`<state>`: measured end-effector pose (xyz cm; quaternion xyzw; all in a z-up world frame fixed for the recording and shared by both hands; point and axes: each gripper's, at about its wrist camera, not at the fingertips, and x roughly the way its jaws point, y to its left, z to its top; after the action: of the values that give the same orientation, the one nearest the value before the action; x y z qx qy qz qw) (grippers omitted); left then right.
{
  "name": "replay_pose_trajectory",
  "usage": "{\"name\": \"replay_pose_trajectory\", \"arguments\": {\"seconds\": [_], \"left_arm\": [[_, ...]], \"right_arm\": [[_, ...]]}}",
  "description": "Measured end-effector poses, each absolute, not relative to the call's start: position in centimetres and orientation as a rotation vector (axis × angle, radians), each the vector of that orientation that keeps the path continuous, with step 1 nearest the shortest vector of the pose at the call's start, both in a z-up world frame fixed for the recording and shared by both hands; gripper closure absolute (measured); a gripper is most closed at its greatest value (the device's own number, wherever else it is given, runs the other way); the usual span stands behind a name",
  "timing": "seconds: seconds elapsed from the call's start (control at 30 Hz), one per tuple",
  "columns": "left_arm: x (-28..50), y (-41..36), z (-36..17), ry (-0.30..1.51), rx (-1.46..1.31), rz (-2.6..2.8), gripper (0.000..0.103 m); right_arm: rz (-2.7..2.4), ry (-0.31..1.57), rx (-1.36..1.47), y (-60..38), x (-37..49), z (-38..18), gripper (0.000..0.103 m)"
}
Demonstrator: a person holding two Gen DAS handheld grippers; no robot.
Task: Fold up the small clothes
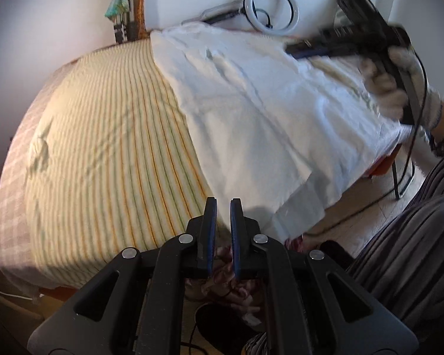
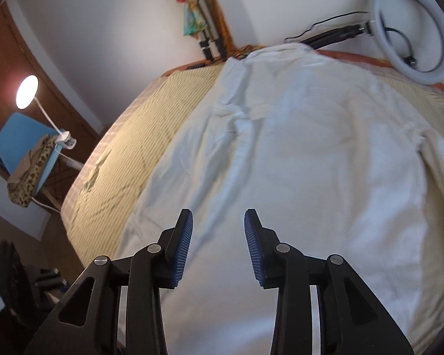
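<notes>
A white shirt [image 1: 251, 94] lies spread on a striped yellow bed cover [image 1: 109, 136], its near corner hanging over the bed's edge. My left gripper [image 1: 223, 204] hovers off the bed's near edge, jaws almost together with nothing between them. My right gripper [image 2: 219, 219] is open and empty above the shirt [image 2: 310, 162]. The left wrist view shows it [image 1: 293, 49] in a gloved hand over the shirt's far right side.
A ring light [image 2: 411, 32] leans on the wall behind the bed. A lit lamp [image 2: 26, 91] and a blue chair [image 2: 17, 136] with leopard-print cloth stand to the left. Tripod legs [image 2: 207, 32] stand in the corner. A cable [image 1: 355, 207] runs across the floor.
</notes>
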<state>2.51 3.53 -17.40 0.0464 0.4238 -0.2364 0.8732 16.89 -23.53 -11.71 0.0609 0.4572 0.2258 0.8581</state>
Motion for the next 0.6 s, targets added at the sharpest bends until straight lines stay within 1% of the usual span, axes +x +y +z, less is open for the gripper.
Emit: {"name": "replay_pose_trajectory", "arguments": {"seconds": [0.03,0.07,0.1,0.13,0.17,0.2,0.33,0.37,0.4,0.43,0.6], "left_arm": [[2.6,3.4,-16.3,0.858,0.085,-0.487,0.096],[2.8,3.3,-15.5,0.838,0.073,-0.480,0.093],[3.1,3.1,-14.7,0.821,0.059,-0.472,0.080],[3.4,2.7,-13.7,0.800,0.043,-0.463,0.073],[3.6,2.3,-13.1,0.778,0.033,-0.464,0.058],[3.8,1.8,-12.4,0.753,0.026,-0.472,0.048],[4.4,-0.7,-11.0,0.687,0.040,-0.478,0.047],[4.7,-1.5,-10.9,0.688,0.034,-0.491,0.045],[5.1,-2.0,-11.0,0.696,0.027,-0.506,0.039],[5.4,-2.7,-11.1,0.708,0.020,-0.519,0.037],[6.1,-6.5,-11.8,0.761,0.068,-0.557,0.037]], "right_arm": [[0.460,0.950,0.132,-24.7,16.3,-11.4,0.066],[0.443,0.942,0.139,-25.7,15.9,-11.1,0.065],[0.425,0.933,0.152,-27.0,15.3,-10.9,0.063],[0.411,0.925,0.166,-28.3,14.8,-10.6,0.063],[0.397,0.920,0.175,-29.5,14.3,-10.4,0.063],[0.380,0.913,0.185,-30.7,13.8,-10.2,0.063],[0.302,0.896,0.214,-35.5,11.8,-9.6,0.062],[0.284,0.895,0.219,-36.5,11.4,-9.6,0.062],[0.265,0.895,0.224,-37.7,11.1,-9.6,0.062],[0.242,0.895,0.231,-39.0,10.8,-9.5,0.062],[0.165,0.900,0.295,-45.0,9.9,-9.5,0.062]]}}
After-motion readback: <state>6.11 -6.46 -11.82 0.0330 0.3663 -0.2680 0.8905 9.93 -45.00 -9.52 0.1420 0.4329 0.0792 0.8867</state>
